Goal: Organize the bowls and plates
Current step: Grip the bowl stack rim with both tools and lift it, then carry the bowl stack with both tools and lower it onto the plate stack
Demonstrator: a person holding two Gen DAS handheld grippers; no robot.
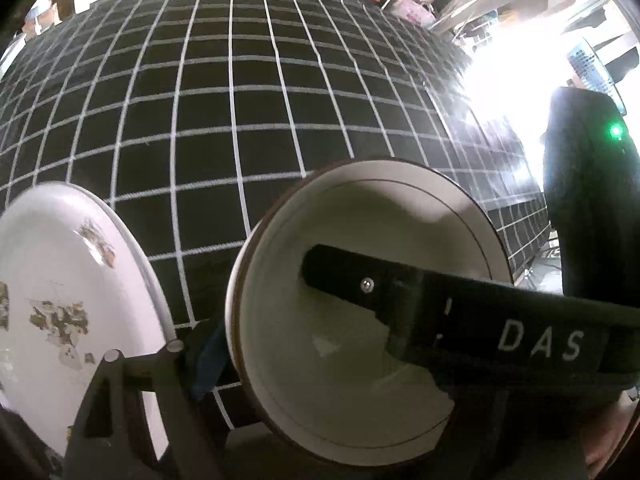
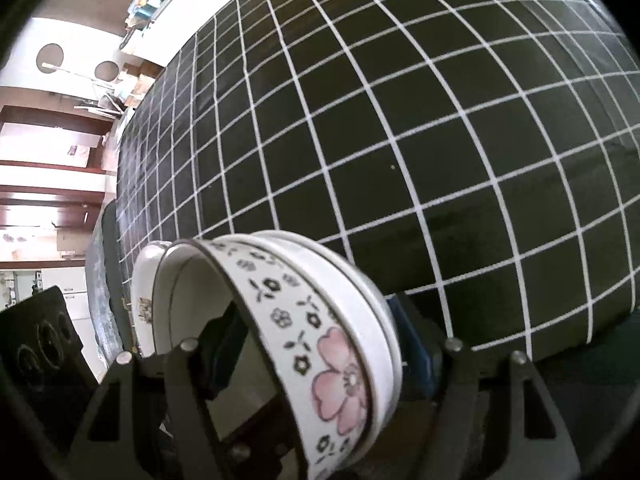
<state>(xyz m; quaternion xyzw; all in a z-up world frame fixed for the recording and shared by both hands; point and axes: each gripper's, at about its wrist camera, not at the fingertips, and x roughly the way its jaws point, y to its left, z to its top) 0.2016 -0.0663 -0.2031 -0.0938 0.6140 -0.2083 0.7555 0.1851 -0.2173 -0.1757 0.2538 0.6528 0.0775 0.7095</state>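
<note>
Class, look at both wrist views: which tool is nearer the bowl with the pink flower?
Right. The right tool grips the flowered bowl by its wall; the left tool holds a plain white bowl instead.

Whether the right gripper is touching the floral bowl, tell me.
Touching. The right wrist view shows the right gripper clamped across the wall of the floral bowl, with one blue-padded finger inside the bowl and the other pressed against its outside.

Left tool (image 1: 224,344) clamped across a bowl's rim, one finger (image 1: 360,284) inside, the other outside, right tool (image 2: 320,356) likewise closed on a bowl's wall, both tilted sideways
</note>
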